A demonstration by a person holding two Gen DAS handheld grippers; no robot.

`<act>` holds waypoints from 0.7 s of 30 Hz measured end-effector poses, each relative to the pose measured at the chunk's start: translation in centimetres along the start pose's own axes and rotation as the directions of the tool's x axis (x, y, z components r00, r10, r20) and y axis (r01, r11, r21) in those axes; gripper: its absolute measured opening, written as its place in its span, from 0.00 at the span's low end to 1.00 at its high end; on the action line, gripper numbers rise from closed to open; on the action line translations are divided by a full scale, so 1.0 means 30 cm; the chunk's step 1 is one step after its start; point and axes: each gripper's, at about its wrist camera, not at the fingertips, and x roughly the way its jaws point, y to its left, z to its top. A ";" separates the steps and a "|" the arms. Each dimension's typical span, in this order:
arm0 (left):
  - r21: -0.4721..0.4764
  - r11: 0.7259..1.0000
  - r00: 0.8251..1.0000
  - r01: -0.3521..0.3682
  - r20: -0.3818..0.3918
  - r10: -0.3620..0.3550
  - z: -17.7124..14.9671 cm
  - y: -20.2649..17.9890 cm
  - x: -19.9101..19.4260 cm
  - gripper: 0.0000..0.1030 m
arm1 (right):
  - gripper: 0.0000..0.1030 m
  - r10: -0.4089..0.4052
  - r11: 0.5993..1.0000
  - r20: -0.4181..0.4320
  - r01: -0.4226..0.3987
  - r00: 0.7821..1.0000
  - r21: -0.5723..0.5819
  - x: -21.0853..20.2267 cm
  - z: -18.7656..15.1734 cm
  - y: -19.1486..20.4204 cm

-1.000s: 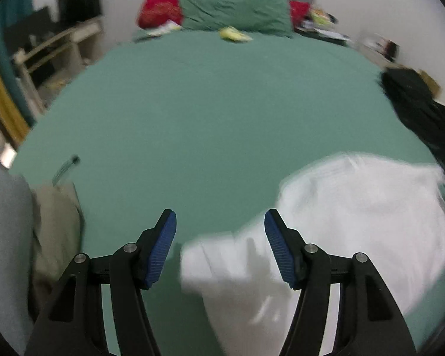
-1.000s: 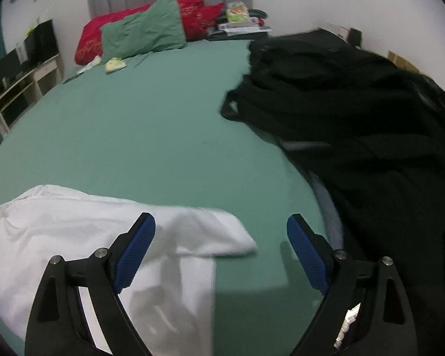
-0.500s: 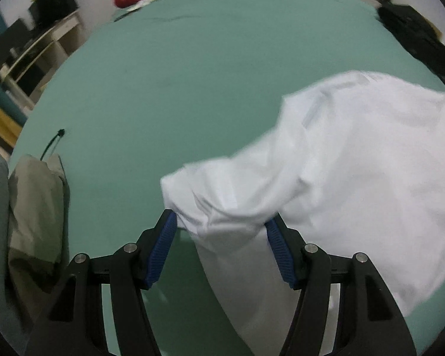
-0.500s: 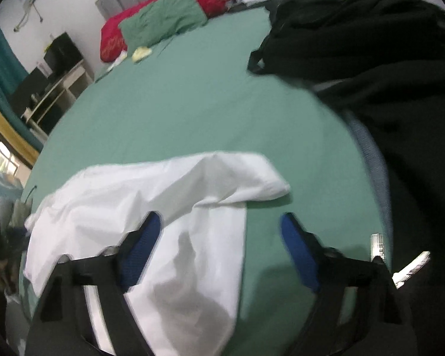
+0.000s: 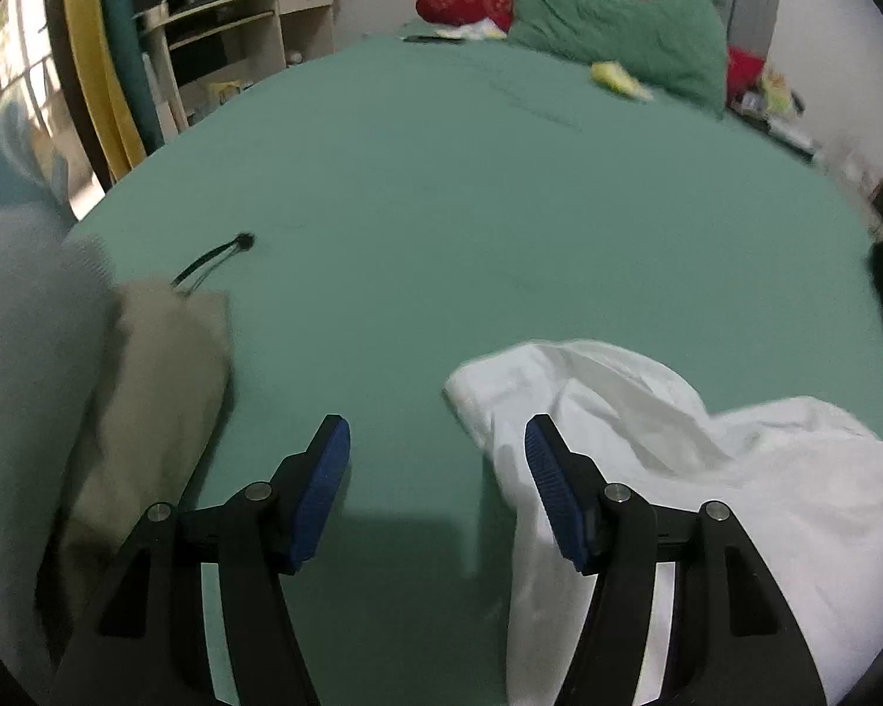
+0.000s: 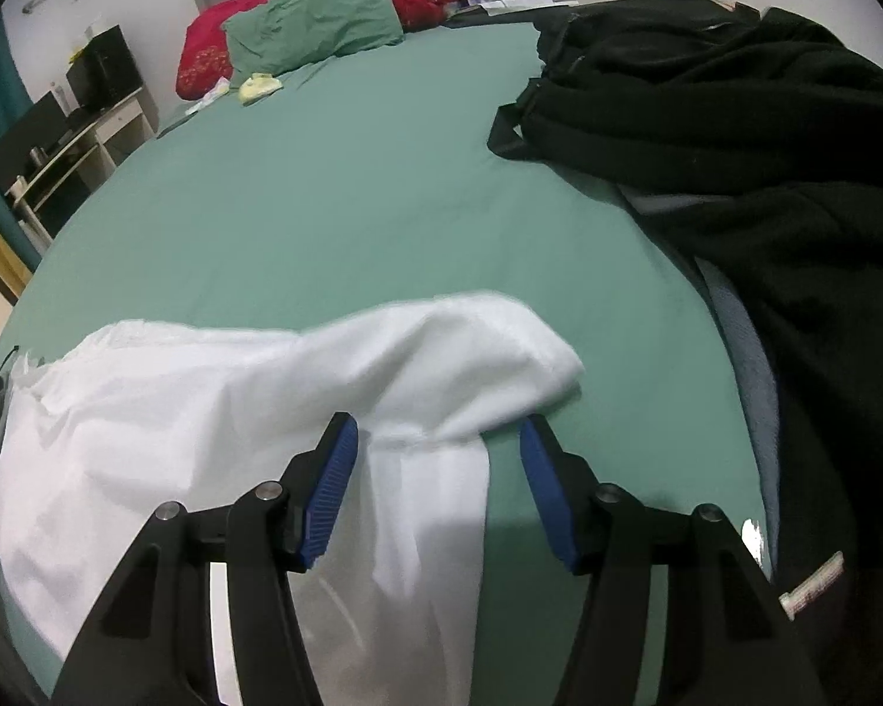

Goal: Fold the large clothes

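Shirt (image 6: 265, 400) is lying rumpled at the near edge of the bed (image 6: 353, 223), and the right claw (image 6: 435, 494) is closing around the spot where its sleeve meets the body, cloth between the jaws but the pads don't look like they're pressing it yet. My worry is it pinches only the top layer or grabs a bunched wad, so the fold would come out crooked. Left claw (image 5: 435, 491) hangs open over bare sheet with nothing in it, its right pad just beside the other sleeve (image 5: 559, 388), so it could easily miss that end or snag the sheet instead. Further out, the black pile (image 6: 765, 147) sits close on the right, and the beige garment (image 5: 153, 412) on the left, and either could get dragged in. Can't see the shirt's hem, it's cut off below both views, and the left edge is pretty blurry.
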 end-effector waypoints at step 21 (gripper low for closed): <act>0.227 0.943 0.966 0.245 -0.137 -0.218 -0.420 -0.105 -0.286 0.06 | 0.09 0.245 0.966 0.021 -0.246 0.969 0.085 -0.244 -0.376 0.072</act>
